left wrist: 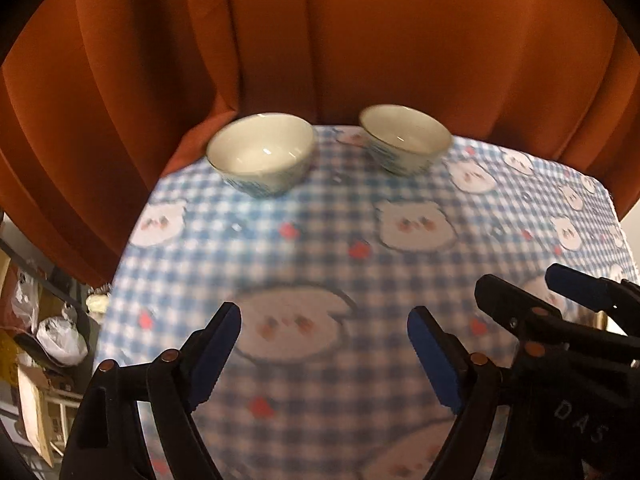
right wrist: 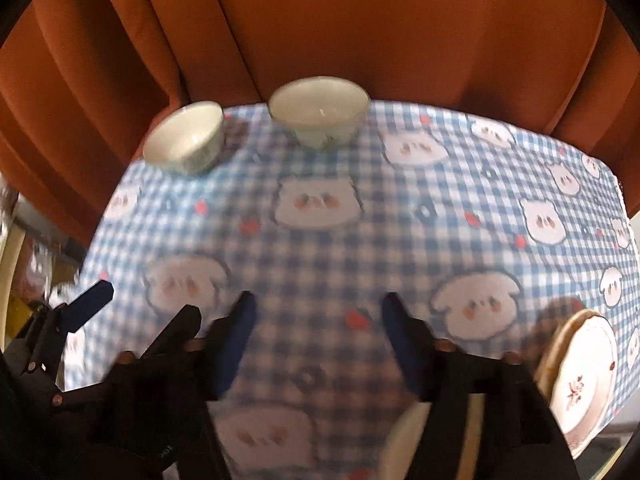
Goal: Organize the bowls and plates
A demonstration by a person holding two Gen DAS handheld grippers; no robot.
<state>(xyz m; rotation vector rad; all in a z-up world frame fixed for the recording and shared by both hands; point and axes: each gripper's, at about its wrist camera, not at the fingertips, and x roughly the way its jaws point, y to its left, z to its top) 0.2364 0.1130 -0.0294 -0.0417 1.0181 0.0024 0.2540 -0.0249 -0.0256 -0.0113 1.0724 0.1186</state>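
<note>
Two white bowls with blue patterns stand apart at the far edge of the table: the left bowl [left wrist: 262, 154] [right wrist: 184, 142] and the right bowl [left wrist: 404, 138] [right wrist: 318, 110]. A white plate with a red flower pattern [right wrist: 582, 376] lies at the table's near right, with a tan rim of another plate [right wrist: 404, 428] partly hidden under my right gripper. My left gripper [left wrist: 324, 344] is open and empty above the near table. My right gripper [right wrist: 318, 328] is open and empty; it also shows in the left wrist view [left wrist: 520, 288], to the right of the left one.
The table wears a blue checked cloth with white bear faces [left wrist: 320, 248] [right wrist: 400, 248]. An orange curtain [left wrist: 320, 40] [right wrist: 360, 20] hangs right behind the table. Clutter with bags and boxes [left wrist: 48, 332] lies off the table's left side.
</note>
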